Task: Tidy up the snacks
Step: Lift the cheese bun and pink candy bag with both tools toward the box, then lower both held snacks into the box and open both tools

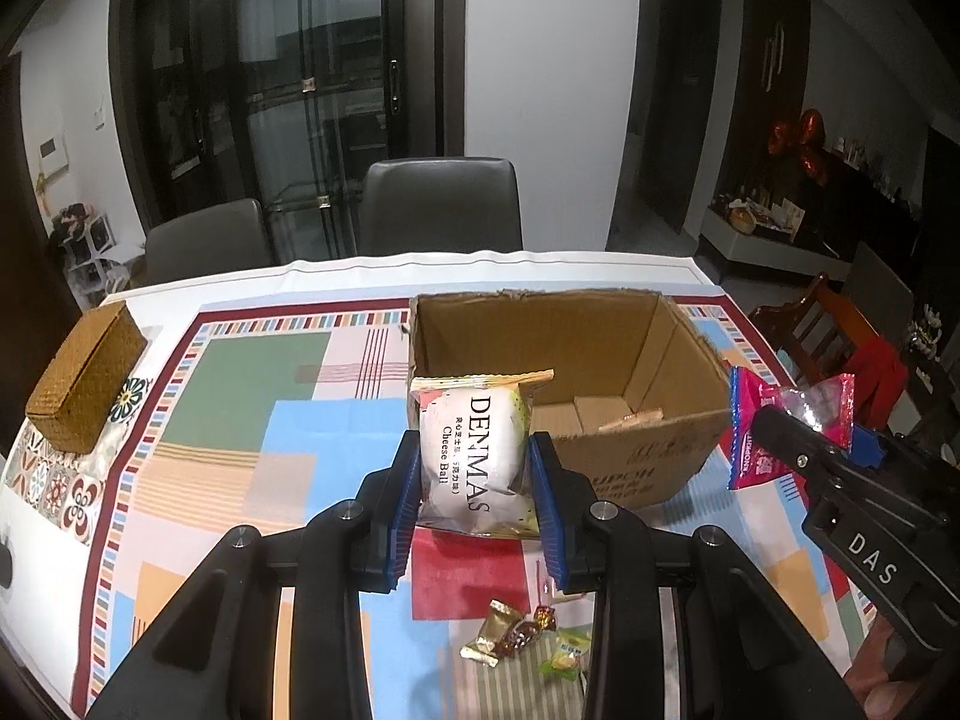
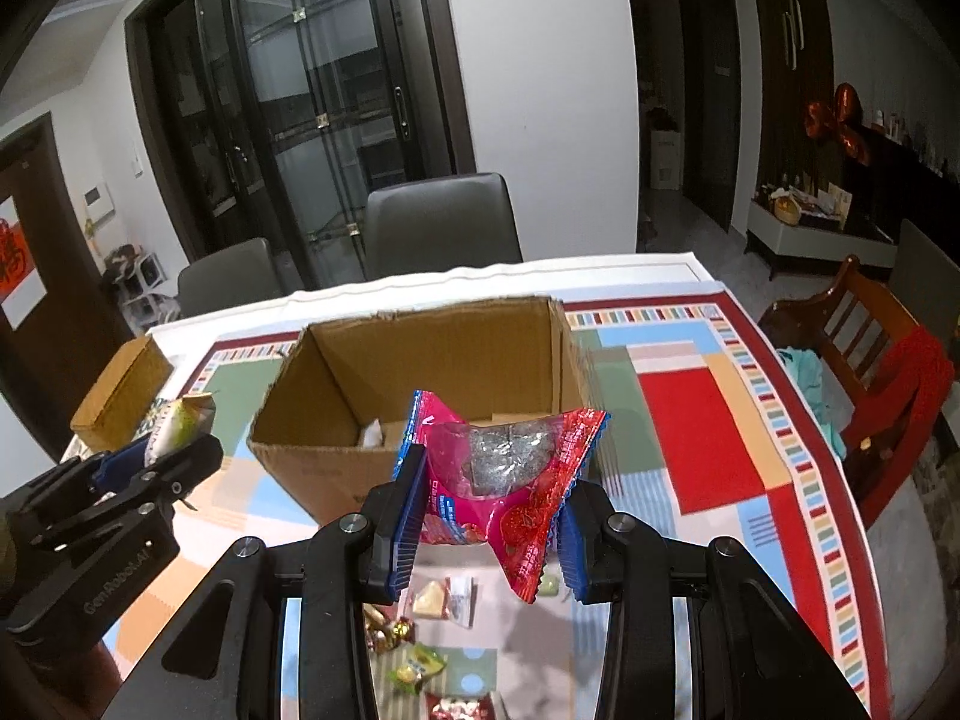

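Left gripper (image 1: pixel 474 468) clamps a white cheese ball packet (image 1: pixel 471 459) just short of the cardboard box (image 1: pixel 600 354); the right gripper (image 2: pixel 489 504) pinches a pink snack bag (image 2: pixel 504 480) at the box's near wall. Little lies inside yet, apparently, and several small candies (image 1: pixel 519 639) wait on the near tablecloth (image 1: pixel 240 396), so most sorting remains.

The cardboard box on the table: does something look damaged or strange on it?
Yes. The cardboard box has no top flaps; its upper rim is ragged and uneven, as if torn off, clearest along the far edge. It stands upright on the tablecloth.
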`<state>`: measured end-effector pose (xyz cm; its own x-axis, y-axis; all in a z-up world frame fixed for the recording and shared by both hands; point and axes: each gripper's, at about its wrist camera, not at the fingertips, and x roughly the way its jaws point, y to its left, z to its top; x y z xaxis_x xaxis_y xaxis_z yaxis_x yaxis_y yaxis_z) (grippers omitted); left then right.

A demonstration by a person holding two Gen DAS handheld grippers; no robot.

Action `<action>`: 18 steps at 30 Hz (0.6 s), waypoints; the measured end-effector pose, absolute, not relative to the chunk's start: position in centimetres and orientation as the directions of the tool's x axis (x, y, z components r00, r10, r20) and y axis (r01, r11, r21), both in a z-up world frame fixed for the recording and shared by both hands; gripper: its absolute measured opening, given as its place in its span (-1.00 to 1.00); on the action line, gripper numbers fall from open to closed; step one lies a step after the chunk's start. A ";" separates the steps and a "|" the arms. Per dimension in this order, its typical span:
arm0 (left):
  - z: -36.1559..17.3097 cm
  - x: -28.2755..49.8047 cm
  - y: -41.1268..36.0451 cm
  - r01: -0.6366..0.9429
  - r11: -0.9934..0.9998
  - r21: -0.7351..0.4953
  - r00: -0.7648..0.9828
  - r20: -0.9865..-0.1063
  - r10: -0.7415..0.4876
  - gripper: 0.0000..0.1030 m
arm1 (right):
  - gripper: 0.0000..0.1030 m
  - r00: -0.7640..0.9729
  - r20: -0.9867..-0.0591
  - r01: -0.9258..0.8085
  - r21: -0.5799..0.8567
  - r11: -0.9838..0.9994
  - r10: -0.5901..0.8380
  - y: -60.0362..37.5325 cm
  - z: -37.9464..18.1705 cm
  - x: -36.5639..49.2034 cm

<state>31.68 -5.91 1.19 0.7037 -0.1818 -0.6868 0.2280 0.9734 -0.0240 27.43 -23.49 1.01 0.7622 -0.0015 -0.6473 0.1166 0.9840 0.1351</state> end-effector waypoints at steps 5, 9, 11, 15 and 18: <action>1.5 32.8 -6.3 0.229 0.973 -0.021 0.707 -0.684 -0.181 -0.33 | -0.23 0.775 -0.632 0.114 0.137 0.984 -0.002 -23.7 1.7 28.2; 1.7 33.7 -6.7 0.234 0.972 -0.013 0.714 -0.676 -0.181 -0.33 | -0.23 0.780 -0.626 0.112 0.143 0.983 0.002 -24.1 1.7 29.0; 1.8 34.0 -6.8 0.237 0.972 -0.008 0.717 -0.673 -0.181 -0.33 | -0.23 0.782 -0.623 0.111 0.142 0.984 0.002 -24.1 1.8 29.2; 1.8 35.0 -7.3 0.242 0.970 -0.005 0.719 -0.671 -0.183 -0.33 | -0.23 0.782 -0.623 0.107 0.137 0.985 0.002 -24.3 1.9 30.1; 1.6 35.7 -7.5 0.246 0.969 -0.006 0.718 -0.670 -0.187 -0.33 | -0.23 0.783 -0.622 0.105 0.131 0.986 -0.001 -24.3 2.1 30.6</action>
